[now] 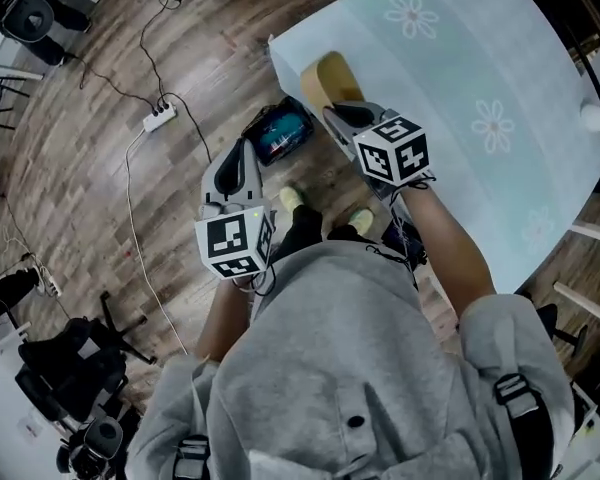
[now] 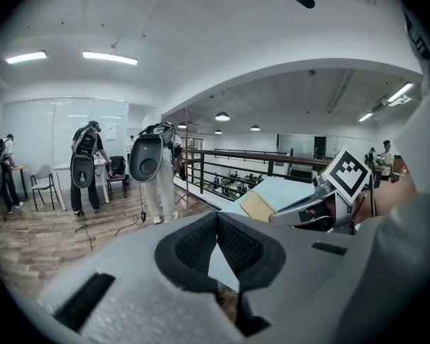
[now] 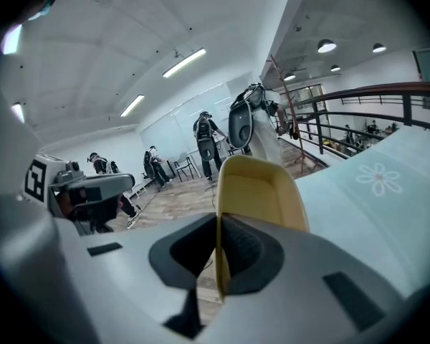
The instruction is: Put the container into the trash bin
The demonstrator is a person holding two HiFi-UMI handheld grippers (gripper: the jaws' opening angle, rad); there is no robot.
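A yellow container (image 1: 328,76) hangs on edge over the table's near corner, with my right gripper (image 1: 337,114) shut on its rim. In the right gripper view the thin rim runs between the jaws of the right gripper (image 3: 218,224) and the container (image 3: 261,192) rises beyond them. A black trash bin (image 1: 281,134) with bluish contents stands on the floor just left of the container. My left gripper (image 1: 246,151) hovers beside the bin, and in its own view the left gripper (image 2: 216,224) has its pads together, with nothing held. That view also shows the container (image 2: 258,205).
The table (image 1: 470,78) with a light blue flowered cloth fills the upper right. A power strip (image 1: 160,118) and cables lie on the wood floor to the left. Black chairs (image 1: 75,363) stand at lower left. People (image 2: 150,160) stand further off, near a railing (image 2: 258,160).
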